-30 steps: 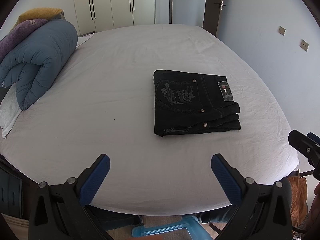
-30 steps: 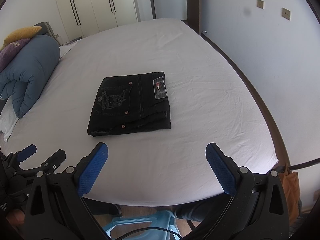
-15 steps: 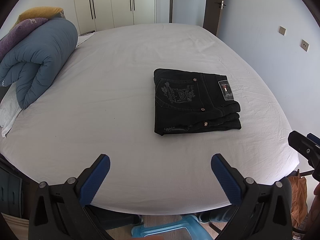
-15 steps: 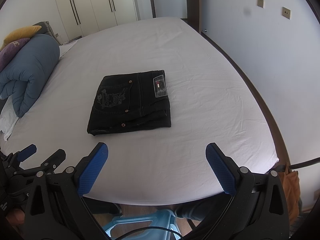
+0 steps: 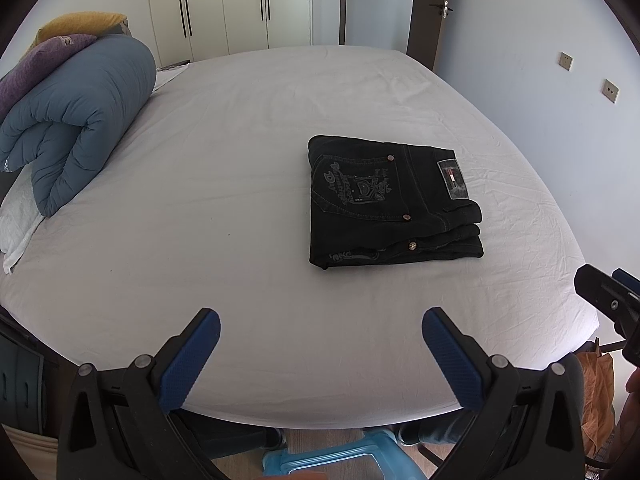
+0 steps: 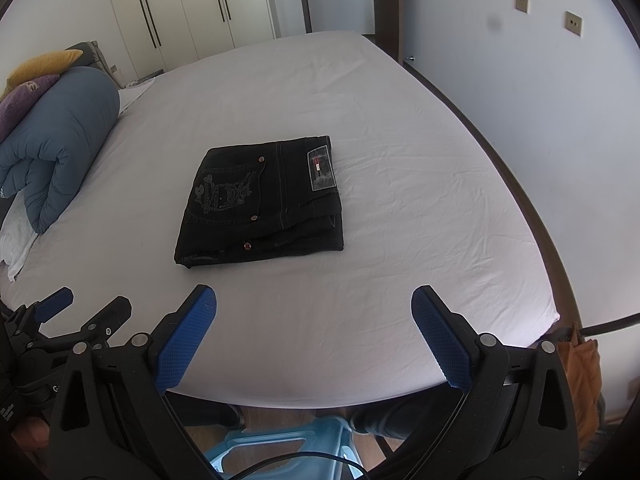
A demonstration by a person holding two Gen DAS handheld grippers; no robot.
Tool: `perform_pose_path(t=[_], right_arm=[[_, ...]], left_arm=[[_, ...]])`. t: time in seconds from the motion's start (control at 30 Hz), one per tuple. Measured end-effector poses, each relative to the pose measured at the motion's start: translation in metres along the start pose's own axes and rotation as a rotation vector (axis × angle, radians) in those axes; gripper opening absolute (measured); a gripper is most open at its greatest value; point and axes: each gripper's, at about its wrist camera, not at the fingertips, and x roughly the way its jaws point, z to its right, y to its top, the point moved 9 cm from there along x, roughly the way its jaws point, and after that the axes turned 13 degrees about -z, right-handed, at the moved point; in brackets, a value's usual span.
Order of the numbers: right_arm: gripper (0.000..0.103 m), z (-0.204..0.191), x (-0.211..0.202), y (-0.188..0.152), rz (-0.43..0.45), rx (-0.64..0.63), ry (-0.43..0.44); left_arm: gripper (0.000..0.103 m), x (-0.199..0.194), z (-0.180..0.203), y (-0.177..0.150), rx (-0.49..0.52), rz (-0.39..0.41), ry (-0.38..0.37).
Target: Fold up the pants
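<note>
Black pants (image 5: 390, 202) lie folded into a neat rectangle on the white bed sheet (image 5: 224, 184); they also show in the right wrist view (image 6: 264, 200). A pocket design and a label patch face up. My left gripper (image 5: 320, 320) is open and empty, held back over the bed's near edge, apart from the pants. My right gripper (image 6: 314, 300) is open and empty too, over the near edge. The right gripper's tip shows at the right edge of the left wrist view (image 5: 608, 300). The left gripper shows low at the left of the right wrist view (image 6: 68, 320).
A rolled blue duvet (image 5: 76, 128) with purple and yellow pillows (image 5: 76, 24) lies at the bed's left side. Wardrobes (image 5: 224, 0) and a door stand behind. A blue plastic stool (image 5: 332, 456) is on the floor below the bed's near edge. A wall runs along the right.
Nothing of note: the pants lie still and both grippers stay open, with only a very slight drift of the views.
</note>
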Motion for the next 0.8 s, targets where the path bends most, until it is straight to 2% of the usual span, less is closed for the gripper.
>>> perform_pose_path(t=[0.8], right_arm=[[0.1,-0.0004,0.0037,-0.0026,-0.01,-0.004,0.006]], left_arm=[[0.103,-0.0006,0.0003,-0.0048,-0.004,-0.008,-0.002]])
